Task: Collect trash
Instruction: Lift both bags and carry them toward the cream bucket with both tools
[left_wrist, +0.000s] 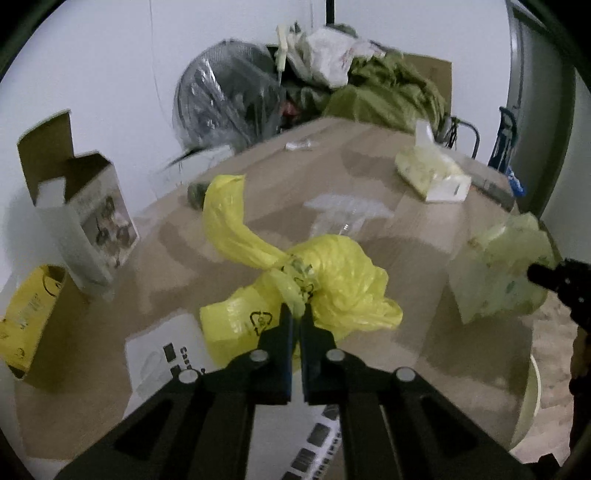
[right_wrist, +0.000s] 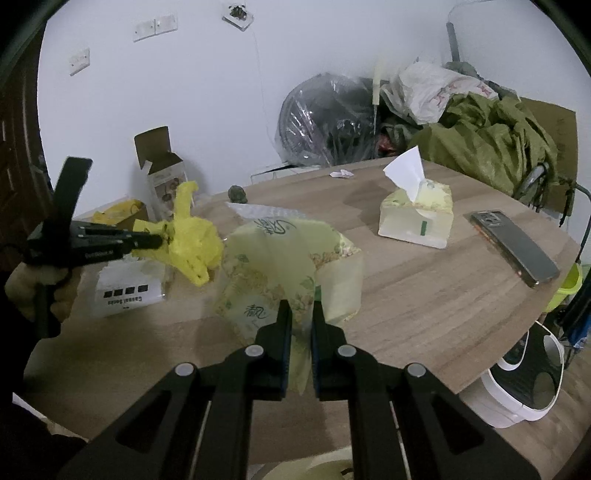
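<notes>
A crumpled yellow plastic bag lies on the round wooden table. My left gripper is shut on the bag's knotted neck. The right wrist view has the same gripper at the left, pinching the yellow bag, with a hand around its handle. A pale green, flower-printed empty tissue wrapper hangs just above the table, and my right gripper is shut on its lower edge. In the left wrist view the right gripper comes in from the right edge, holding the wrapper.
A full tissue box and a phone lie on the right of the table. An open cardboard box, a yellow box, a white printed card and clear plastic film also lie there. A white bin stands on the floor.
</notes>
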